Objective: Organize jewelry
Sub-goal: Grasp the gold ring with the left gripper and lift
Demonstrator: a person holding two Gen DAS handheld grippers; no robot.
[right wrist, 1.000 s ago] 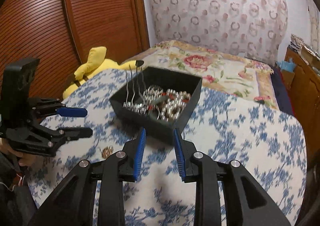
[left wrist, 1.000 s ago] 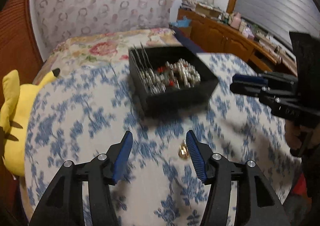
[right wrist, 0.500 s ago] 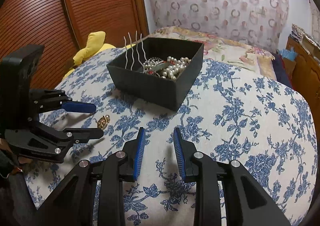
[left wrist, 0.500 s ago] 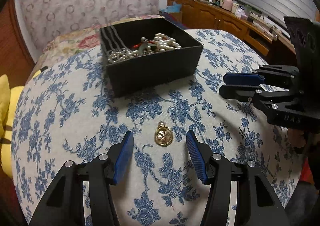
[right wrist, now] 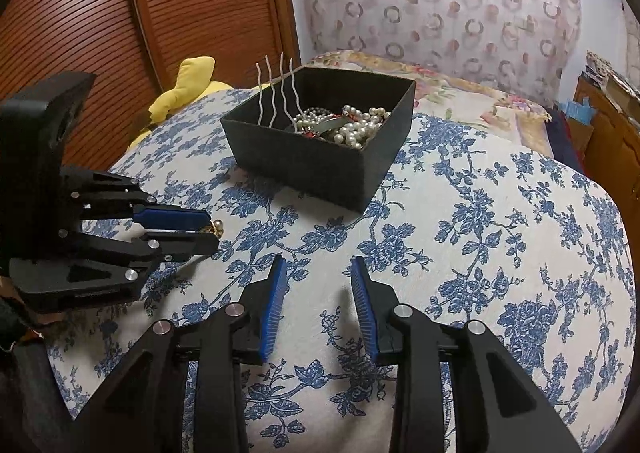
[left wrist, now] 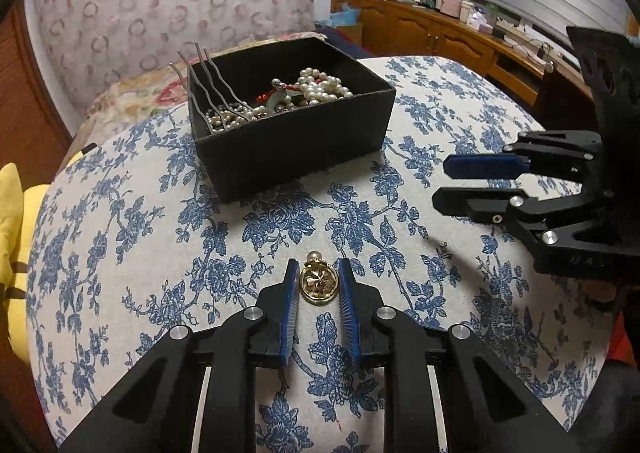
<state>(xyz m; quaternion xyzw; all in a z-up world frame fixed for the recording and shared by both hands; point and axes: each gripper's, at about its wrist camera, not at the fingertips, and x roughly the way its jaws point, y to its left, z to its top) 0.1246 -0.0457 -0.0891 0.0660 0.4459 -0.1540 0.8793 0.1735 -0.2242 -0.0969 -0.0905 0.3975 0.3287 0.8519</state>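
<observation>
A round gold pendant (left wrist: 317,286) with a small pearl on top lies on the blue-flowered tablecloth (left wrist: 140,245). My left gripper (left wrist: 318,273) has its blue pads close on either side of the pendant, with a thin gap still showing on each side. In the right wrist view the left gripper (right wrist: 210,231) shows at the left with the pendant (right wrist: 215,228) at its tips. A black open box (left wrist: 288,141) (right wrist: 320,157) holds pearl strings, red beads and wavy metal hairpins. My right gripper (right wrist: 318,273) is open and empty above the cloth.
A yellow plush toy (left wrist: 16,237) (right wrist: 188,89) lies off the table's left edge. A floral bed (right wrist: 460,89) is behind the table. A wooden cabinet (left wrist: 440,37) with clutter stands at the back right. A wooden slatted door (right wrist: 120,33) is at the left.
My left gripper has moved forward and down over the pendant and narrowed its jaws around it. The right gripper has held nearly still, staying open.
</observation>
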